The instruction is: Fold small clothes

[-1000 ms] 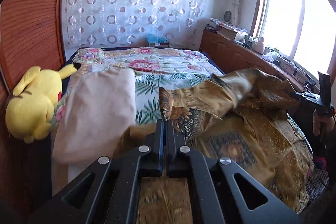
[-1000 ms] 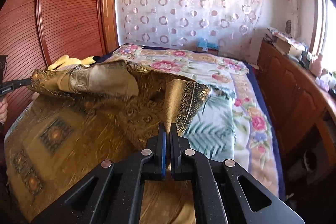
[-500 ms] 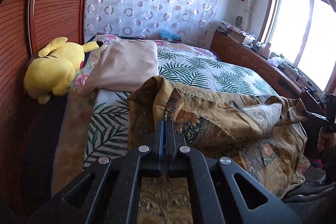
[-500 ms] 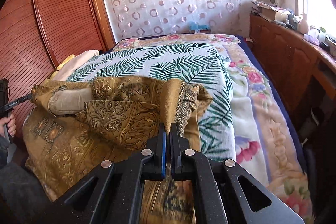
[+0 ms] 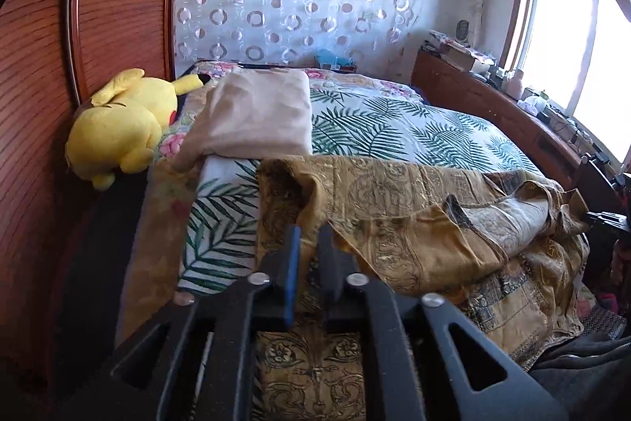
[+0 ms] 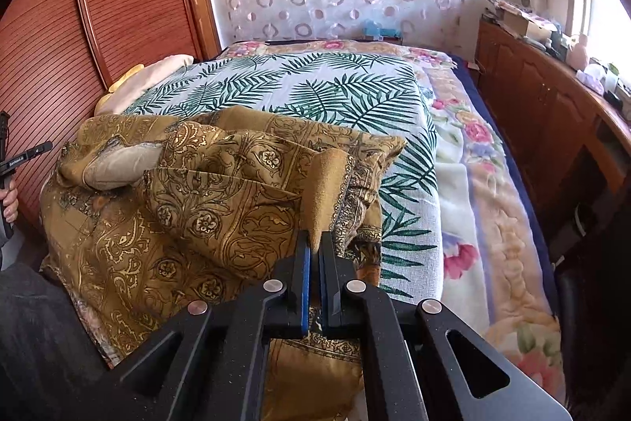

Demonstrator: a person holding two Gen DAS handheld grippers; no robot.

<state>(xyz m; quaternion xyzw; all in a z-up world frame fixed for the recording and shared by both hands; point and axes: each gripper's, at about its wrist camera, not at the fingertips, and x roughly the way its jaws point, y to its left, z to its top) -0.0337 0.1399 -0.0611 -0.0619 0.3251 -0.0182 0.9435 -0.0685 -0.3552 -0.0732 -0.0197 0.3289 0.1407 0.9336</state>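
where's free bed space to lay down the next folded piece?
Free: the palm-leaf sheet beyond the gold garment, between the beige folded cloth and the floral blanket. That blanket strip along the wooden cabinet is also bare. Crowded: the near edge under the garment, and the corner with the yellow plush.

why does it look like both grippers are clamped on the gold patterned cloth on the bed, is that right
Not quite. The right gripper is clamped on the gold patterned cloth, but the left wrist view shows the left gripper has just been opening, its fingers parted around the fabric.

Right gripper (image 6: 314, 243) pinching gold garment (image 6: 221, 192) corner — palm-leaf bedspread (image 6: 323, 85) behind
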